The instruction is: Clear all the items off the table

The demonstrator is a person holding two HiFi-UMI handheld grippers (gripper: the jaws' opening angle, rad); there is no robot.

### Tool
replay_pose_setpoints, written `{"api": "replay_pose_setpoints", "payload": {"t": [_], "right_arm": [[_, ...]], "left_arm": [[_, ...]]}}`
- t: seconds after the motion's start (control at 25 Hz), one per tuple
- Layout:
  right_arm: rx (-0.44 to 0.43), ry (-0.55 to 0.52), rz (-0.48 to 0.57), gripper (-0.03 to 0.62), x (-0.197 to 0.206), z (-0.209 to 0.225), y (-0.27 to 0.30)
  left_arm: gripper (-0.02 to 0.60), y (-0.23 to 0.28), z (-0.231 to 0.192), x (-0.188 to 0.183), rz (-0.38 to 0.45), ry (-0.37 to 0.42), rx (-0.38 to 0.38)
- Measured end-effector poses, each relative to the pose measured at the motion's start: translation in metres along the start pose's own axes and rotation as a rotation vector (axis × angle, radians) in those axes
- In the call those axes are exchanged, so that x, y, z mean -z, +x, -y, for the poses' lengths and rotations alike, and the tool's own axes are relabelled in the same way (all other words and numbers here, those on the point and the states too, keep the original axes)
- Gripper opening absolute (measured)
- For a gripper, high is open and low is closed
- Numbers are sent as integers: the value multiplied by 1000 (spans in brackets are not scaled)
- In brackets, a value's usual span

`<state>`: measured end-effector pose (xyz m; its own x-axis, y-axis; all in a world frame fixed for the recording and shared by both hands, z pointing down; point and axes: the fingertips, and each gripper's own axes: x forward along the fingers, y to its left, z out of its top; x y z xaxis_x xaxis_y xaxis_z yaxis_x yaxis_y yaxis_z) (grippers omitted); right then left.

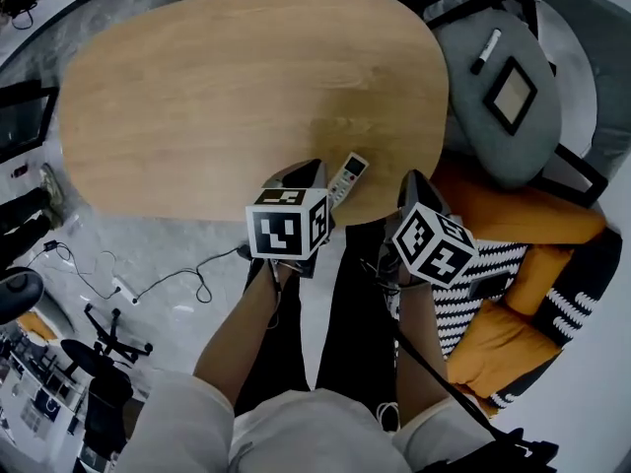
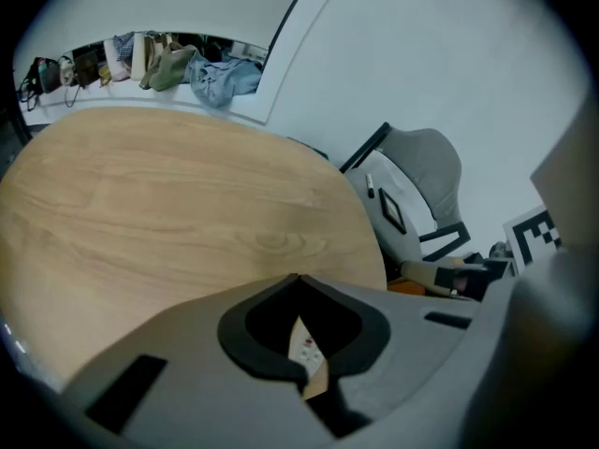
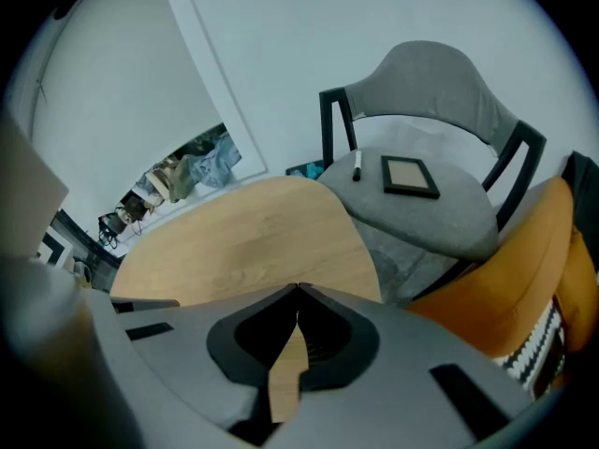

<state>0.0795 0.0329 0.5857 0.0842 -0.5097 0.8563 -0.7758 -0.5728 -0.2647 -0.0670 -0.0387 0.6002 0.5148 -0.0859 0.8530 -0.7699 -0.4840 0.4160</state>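
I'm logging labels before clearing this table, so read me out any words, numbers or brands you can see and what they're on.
No text can be read in any view.
remote: button markings too small to read.
left marker cube and right marker cube: black-and-white square patterns, no words.
picture frame and pen: no legible print.

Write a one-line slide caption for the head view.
The left gripper and right gripper hang at the near edge of the wooden table, beside a white remote.
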Motion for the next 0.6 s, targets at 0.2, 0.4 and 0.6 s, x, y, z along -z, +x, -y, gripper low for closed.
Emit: {"api": "replay_pose_setpoints", "payload": {"t": [0.2,0.4,0.6], "right_arm": [[-16,16,-24,25,22,1,3],[-30,21,-22,25,21,0,5],[-21,25,-19,25,19,8,3]], "left_arm": [[8,7,1,27,-53,67,-11],[11,11,8,36,-87,177,-8],[78,17,16,42,-119,215,18]]}}
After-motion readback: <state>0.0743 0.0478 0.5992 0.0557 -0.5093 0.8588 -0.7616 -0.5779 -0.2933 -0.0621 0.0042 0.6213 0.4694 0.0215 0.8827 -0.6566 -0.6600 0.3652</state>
